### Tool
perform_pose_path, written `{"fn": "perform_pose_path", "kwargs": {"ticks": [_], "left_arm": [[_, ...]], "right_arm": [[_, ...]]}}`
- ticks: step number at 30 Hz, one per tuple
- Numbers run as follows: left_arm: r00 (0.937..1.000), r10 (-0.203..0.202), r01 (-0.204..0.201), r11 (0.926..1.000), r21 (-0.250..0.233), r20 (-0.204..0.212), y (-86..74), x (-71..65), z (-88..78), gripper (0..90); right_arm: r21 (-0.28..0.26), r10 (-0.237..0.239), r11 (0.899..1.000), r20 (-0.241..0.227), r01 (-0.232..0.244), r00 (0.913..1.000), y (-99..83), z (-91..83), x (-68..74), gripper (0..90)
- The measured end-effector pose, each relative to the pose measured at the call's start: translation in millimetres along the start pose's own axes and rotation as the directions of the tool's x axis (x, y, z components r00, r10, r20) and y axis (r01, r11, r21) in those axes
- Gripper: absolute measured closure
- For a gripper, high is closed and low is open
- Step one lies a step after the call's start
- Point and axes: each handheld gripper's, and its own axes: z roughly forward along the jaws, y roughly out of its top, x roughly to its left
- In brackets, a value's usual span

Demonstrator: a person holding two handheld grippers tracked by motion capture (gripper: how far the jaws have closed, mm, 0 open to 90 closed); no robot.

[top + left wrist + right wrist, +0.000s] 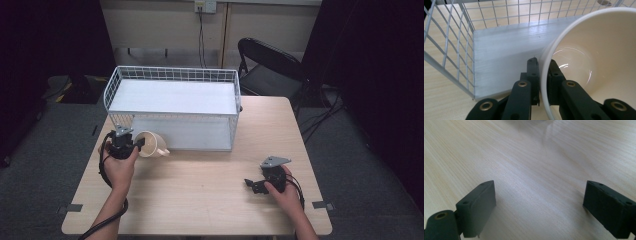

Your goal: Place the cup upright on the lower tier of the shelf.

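Clamping the cream mug (599,62) by its rim, the left claw (543,75) held it at the wire rack (172,107) (not yet shelved); right claw (540,207) rested apart on the worktop (210,195).

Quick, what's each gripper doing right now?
Left gripper: shut on the cup, pinching its rim.
Right gripper: open, holding nothing, over the table.

Three cameras, one table (200,200)

From above the near edge we look forward and down; our left gripper view sits close at the wire basket (449,50), which the high view shares, while our right gripper view skims the bare tabletop.
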Motion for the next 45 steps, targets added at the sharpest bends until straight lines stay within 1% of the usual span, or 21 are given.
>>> {"fn": "perform_pose_path", "kwargs": {"ticks": [3,7,10,13,14,16,21,28,29,30,33,36,38,39,41,42,45], "left_arm": [[0.9998,-0.002,0.002,1.0,-0.009,-0.019,1.2,-1.1,4.2,83.7],[0.9996,-0.005,0.004,0.9999,-0.012,-0.028,1.7,-2.1,9.3,83.7],[0.9987,0.014,-0.015,0.9998,-0.013,-0.049,2.5,-4.4,15.3,83.7],[0.9981,0.02,-0.021,0.9997,-0.014,-0.058,2.5,-5.3,18.2,83.6],[0.9972,0.023,-0.025,0.9996,-0.016,-0.071,2.5,-5.2,19.8,83.7],[0.9972,0.015,-0.016,0.9996,-0.023,-0.074,2.6,-5.0,21.9,83.6],[0.9958,0.021,-0.023,0.9994,-0.024,-0.089,4.0,-4.3,24.8,83.7],[0.994,0.008,-0.013,0.999,-0.042,-0.109,6.6,-6.3,31.5,83.6],[0.9931,0.026,-0.029,0.9991,-0.029,-0.115,7.1,-5.6,31.7,83.7],[0.9938,0.017,-0.02,0.9993,-0.03,-0.11,7.5,-6.0,33.0,83.6],[0.9933,0.021,-0.024,0.9992,-0.031,-0.114,8.1,-6.4,34.9,83.5],[0.9923,0.011,-0.015,0.9992,-0.037,-0.123,8.6,-5.0,36.9,83.5],[0.9927,0.0,-0.005,0.9993,-0.038,-0.121,8.7,-3.1,37.7,83.6],[0.992,0.007,-0.011,0.9994,-0.033,-0.126,8.8,-2.1,37.6,83.5],[0.9918,0.007,-0.011,0.9994,-0.034,-0.127,8.9,-1.6,37.7,83.5],[0.991,0.005,-0.01,0.9992,-0.038,-0.134,8.4,-1.1,37.9,83.6],[0.991,-0.006,-0.001,0.9987,-0.052,-0.134,6.8,-1.6,37.8,83.5]], "right_arm": [[0.0,0.0,1.0,0.0,0.0,1.0,0.0,0.0,0.0,10.2],[0.0,0.0,1.0,0.0,0.0,1.0,0.0,0.0,0.0,10.2],[0.0,0.0,1.0,0.0,0.0,1.0,0.0,0.0,0.0,10.2],[0.0,0.0,1.0,0.0,0.0,1.0,0.0,0.0,0.0,10.2],[0.0,0.0,1.0,0.0,0.0,1.0,0.0,0.0,0.0,10.2],[0.0,0.0,1.0,0.0,0.0,1.0,0.0,0.0,0.0,10.2],[0.0,0.0,1.0,0.0,0.0,1.0,0.0,0.0,0.0,10.2],[0.0,0.0,1.0,0.0,0.0,1.0,0.0,0.0,0.0,10.2],[0.0,0.0,1.0,0.0,0.0,1.0,0.0,0.0,0.0,10.2],[0.0,0.0,1.0,0.0,0.0,1.0,0.0,0.0,0.0,10.2],[0.0,0.0,1.0,0.0,0.0,1.0,0.0,0.0,0.0,10.2],[0.0,0.0,1.0,0.0,0.0,1.0,0.0,0.0,0.0,10.2],[0.0,0.0,1.0,0.0,0.0,1.0,0.0,0.0,0.0,10.2],[0.0,0.0,1.0,0.0,0.0,1.0,0.0,0.0,0.0,10.2],[0.0,0.0,1.0,0.0,0.0,1.0,0.0,0.0,0.0,10.2],[0.0,0.0,1.0,0.0,0.0,1.0,0.0,0.0,0.0,10.2],[0.0,0.0,1.0,0.0,0.0,1.0,0.0,0.0,0.0,10.2]]}}
